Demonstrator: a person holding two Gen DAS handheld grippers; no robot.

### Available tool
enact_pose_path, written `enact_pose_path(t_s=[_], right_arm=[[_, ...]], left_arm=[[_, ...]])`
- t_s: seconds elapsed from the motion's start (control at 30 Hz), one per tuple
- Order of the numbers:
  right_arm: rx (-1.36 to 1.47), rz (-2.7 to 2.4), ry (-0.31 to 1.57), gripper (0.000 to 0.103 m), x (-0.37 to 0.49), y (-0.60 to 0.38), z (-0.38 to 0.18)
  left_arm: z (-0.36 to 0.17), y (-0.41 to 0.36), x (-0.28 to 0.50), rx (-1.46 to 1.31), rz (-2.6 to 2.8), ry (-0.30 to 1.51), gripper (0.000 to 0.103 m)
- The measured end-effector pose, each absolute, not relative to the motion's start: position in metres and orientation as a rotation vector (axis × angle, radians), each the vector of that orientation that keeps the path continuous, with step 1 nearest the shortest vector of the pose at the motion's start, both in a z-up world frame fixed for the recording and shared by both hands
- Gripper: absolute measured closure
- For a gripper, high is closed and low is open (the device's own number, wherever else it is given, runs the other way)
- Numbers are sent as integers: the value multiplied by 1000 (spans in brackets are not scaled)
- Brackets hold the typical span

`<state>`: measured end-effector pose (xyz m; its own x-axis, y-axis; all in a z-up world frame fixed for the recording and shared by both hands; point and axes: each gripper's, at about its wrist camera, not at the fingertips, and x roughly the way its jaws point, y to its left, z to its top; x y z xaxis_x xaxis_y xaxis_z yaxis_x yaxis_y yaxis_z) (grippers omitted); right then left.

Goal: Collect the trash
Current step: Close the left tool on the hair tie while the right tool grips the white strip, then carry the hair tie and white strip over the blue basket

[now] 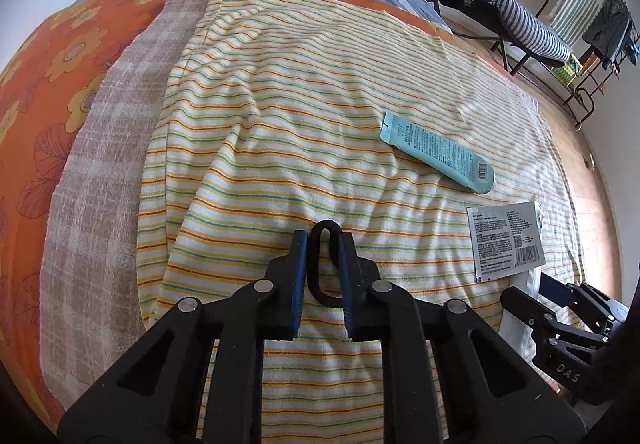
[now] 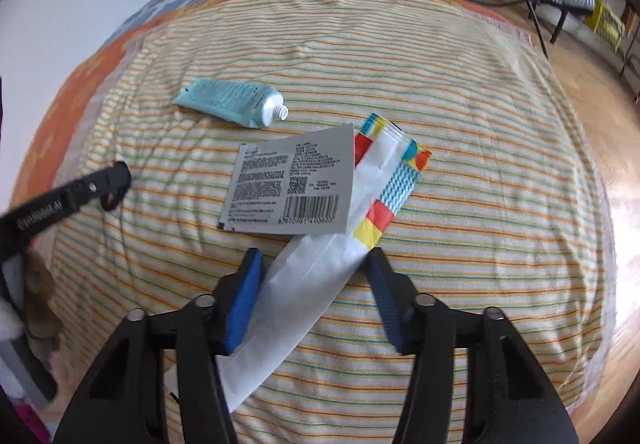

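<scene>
Your left gripper (image 1: 323, 240) has its blue pads clenched on a black loop (image 1: 325, 264), which stands upright between them; what the loop belongs to is out of view. Your right gripper (image 2: 314, 264) is spread wide, and the white end of a long paper wrapper (image 2: 308, 276) lies between the fingers. Whether either pad touches it you cannot tell.

No bin or bag body shows in either view, so nothing can be said of any contents.

The trash lies on a yellow striped towel (image 1: 280, 104) spread across the bed. In the right wrist view:
- The paper wrapper runs from near your gripper away to the far right. Its near part is plain white. Its far end carries bright blocks of red, yellow and blue with a wavy blue pattern.
- A flat grey sachet (image 2: 292, 184) rests on the wrapper's middle, overlapping its left edge. It shows dense small print, a square code and a barcode along its near edge.
- A pale blue tube (image 2: 230, 102) lies further off, to the far left of the sachet and apart from it. Its white threaded nozzle points right and has no cap.

In the left wrist view the tube (image 1: 438, 152) lies slanted, well to the right of the held loop, with the sachet (image 1: 506, 242) nearer, just past your right gripper (image 1: 532, 294).

Beside the towel's left edge lies a beige checked cloth (image 1: 108, 148) on an orange floral sheet (image 1: 48, 56).
</scene>
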<state>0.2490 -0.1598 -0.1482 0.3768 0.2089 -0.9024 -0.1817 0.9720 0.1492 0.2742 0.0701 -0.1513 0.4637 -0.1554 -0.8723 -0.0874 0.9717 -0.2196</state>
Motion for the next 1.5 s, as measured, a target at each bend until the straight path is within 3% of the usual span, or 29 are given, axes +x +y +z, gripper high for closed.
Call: enact_pose_path(t_s=[0.17, 0.93, 0.97, 1.03, 1.1, 1.27, 1.3, 1.37, 1.43, 1.5], right_arm=[[43, 252, 1153, 92, 245, -176, -146], [178, 279, 1037, 97, 216, -213, -99], [181, 283, 1037, 97, 214, -213, -99], [193, 289, 1041, 97, 212, -213, -98], [198, 295, 1044, 96, 210, -211, -99], [192, 310, 1044, 96, 209, -207, -99], [190, 310, 1045, 96, 210, -207, -99], [191, 308, 1046, 96, 211, -207, -99], [192, 304, 1046, 97, 211, -208, -100], [193, 300, 1045, 97, 211, -210, -100]], left_arm=[[-149, 71, 270, -252, -53, 1087, 99], [-117, 67, 259, -256, -65, 1005, 98], [-119, 67, 260, -260, -61, 1018, 94], [-124, 66, 263, -274, -72, 1054, 64], [-127, 62, 266, -250, -51, 1060, 43], [-145, 47, 274, -162, -23, 1115, 42], [-149, 45, 276, -145, -17, 1125, 43], [-153, 41, 276, -95, 2, 1111, 55], [-153, 41, 274, -68, 1, 1102, 79], [-151, 47, 273, -96, -16, 1099, 95]])
